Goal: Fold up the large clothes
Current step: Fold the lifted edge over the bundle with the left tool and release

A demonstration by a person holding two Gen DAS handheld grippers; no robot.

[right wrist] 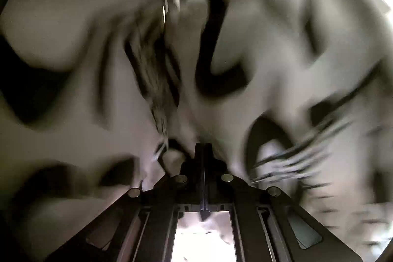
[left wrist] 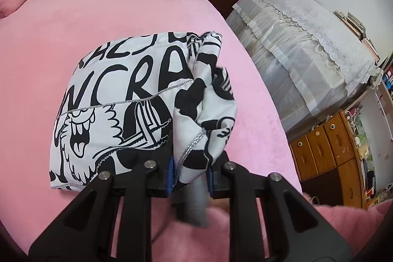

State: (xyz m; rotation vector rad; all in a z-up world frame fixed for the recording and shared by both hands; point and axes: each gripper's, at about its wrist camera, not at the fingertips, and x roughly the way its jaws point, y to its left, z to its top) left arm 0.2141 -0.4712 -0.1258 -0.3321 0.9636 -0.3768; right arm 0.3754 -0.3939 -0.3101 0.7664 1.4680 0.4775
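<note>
A large white garment [left wrist: 122,102] printed with bold black cartoon lettering and a toothy face lies folded into a rough, thick bundle, silver-stitched seams crossing it. Its right side is bunched and lifted — loose layers hang in folds. In the right wrist view the same fabric [right wrist: 270,53] fills the frame, blurred — probably pressed close.

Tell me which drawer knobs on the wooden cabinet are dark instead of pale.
The upper-right one on the wooden cabinet has a dark centre, as does the left drawer's; the middle knob is plain pale.
</note>
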